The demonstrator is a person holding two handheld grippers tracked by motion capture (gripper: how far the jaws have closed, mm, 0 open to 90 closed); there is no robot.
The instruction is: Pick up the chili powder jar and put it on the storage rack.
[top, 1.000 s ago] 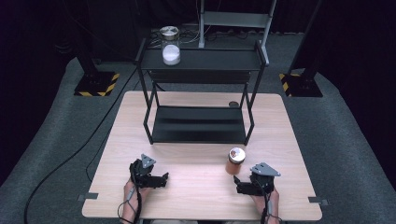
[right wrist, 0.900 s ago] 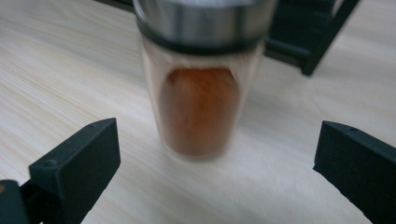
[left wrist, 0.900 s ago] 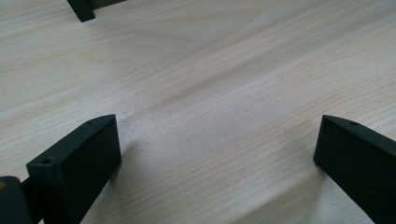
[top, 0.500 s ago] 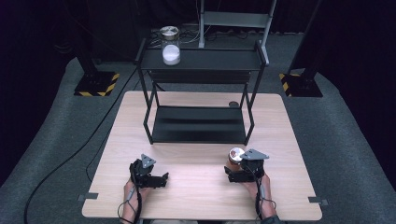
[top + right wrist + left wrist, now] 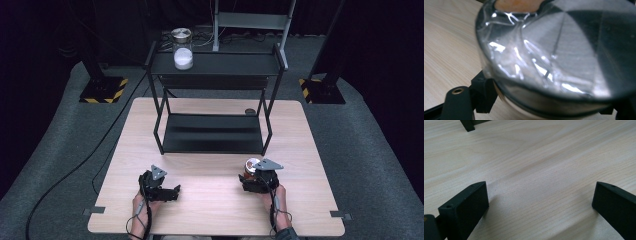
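A glass jar (image 5: 250, 166) with a silver lid and brown contents stands on the wooden table (image 5: 210, 210), in front of the rack's right leg. My right gripper (image 5: 249, 177) is around it, one jaw on each side of its body. In the right gripper view the jar (image 5: 554, 50) is very close, and the left pad (image 5: 482, 93) presses against its side. My left gripper (image 5: 172, 192) rests low over bare wood at the front left. It is open, with nothing between its pads (image 5: 469, 205).
A black two-level metal rack (image 5: 212, 142) stands mid-table. On its top shelf, at the left, is a jar of white powder (image 5: 183, 52). A small dark round thing (image 5: 249, 111) lies behind the rack's right leg. One rack foot (image 5: 468, 125) shows ahead of my left gripper.
My right gripper has moved left and forward from beside the brown jar to around it. The left gripper and the jar have stayed in place.
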